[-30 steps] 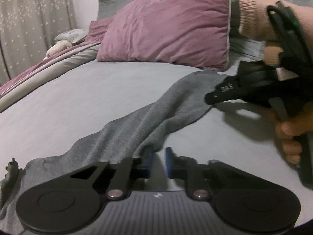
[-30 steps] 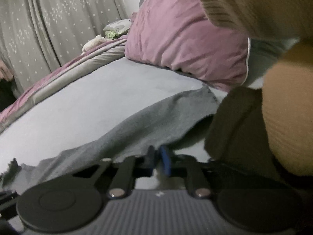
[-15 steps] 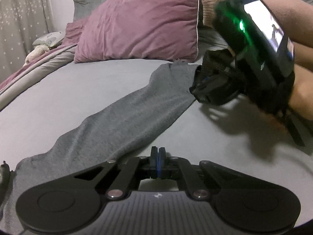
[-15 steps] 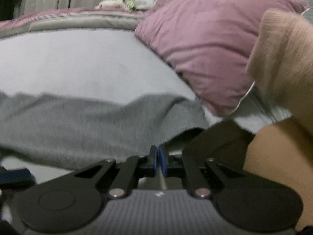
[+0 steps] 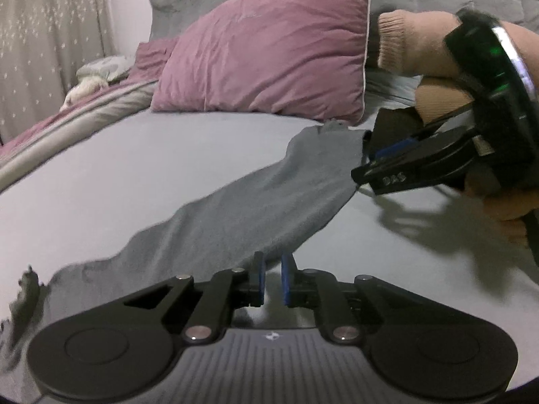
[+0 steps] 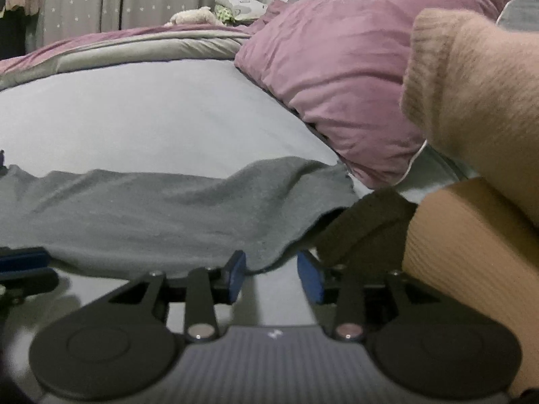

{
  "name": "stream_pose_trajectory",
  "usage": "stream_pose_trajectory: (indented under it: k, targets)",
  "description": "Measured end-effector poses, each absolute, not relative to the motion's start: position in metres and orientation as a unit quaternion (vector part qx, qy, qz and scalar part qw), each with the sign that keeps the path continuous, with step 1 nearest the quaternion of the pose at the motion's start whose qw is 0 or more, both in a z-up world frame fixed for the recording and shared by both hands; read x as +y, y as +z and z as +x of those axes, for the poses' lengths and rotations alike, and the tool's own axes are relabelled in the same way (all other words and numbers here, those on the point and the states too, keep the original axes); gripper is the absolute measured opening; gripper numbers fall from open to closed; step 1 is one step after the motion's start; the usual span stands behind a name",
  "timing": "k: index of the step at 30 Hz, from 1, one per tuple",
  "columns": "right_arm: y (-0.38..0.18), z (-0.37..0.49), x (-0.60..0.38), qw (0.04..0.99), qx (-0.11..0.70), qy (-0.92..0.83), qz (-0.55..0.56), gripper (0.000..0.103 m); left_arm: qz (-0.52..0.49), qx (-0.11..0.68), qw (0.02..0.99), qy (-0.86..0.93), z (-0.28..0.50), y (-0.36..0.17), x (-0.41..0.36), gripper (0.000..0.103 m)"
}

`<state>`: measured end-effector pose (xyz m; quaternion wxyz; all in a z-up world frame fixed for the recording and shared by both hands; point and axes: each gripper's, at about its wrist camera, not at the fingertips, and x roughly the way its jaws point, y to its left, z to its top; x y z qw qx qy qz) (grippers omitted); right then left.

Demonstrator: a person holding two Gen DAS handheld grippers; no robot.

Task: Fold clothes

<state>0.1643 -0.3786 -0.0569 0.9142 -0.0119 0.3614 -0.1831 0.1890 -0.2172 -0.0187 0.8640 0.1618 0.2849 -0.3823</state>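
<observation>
- Left wrist view: low and close over the pale grey bedsheet point(image 5: 141, 168), facing the mauve velvet pillow point(image 5: 269, 57).
- Right wrist view: equally low, nearer that pillow point(image 6: 337, 77).
- Shared: pillow, sheet, long grey knitted garment point(image 5: 235, 215) point(image 6: 168, 208).

The grey garment point(image 5: 235, 215) runs off the lower left edge of the left wrist view, its near end hidden behind the left gripper point(image 5: 270, 281) body. In the right wrist view its left end is cut by the frame edge, and its right corner disappears behind a dark cloth point(image 6: 363, 225). A knitted sleeve point(image 6: 478, 101) covers part of the pink pillow point(image 6: 337, 77). Small objects point(image 6: 215, 13) at the bed's far side are too small to identify
</observation>
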Motion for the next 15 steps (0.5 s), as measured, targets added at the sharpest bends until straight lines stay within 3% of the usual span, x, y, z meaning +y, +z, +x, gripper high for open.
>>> stream_pose_trajectory:
  k: [1, 6, 15]
  targets:
    - [-0.055, 0.163, -0.377, 0.916, 0.36, -0.179, -0.011, 0.038, 0.158, 0.297, 0.86, -0.384, 0.19, -0.022, -0.216, 0.018]
    - [-0.045, 0.16, -0.363, 0.921, 0.358, -0.155, -0.011, 0.05, 0.102, 0.318, 0.863, -0.379, 0.189, -0.022, -0.198, 0.022]
    - [-0.03, 0.147, -0.332, 0.922, 0.381, -0.055, 0.046, 0.064, 0.043, 0.333, 0.886, -0.32, 0.157, -0.009, -0.139, 0.037]
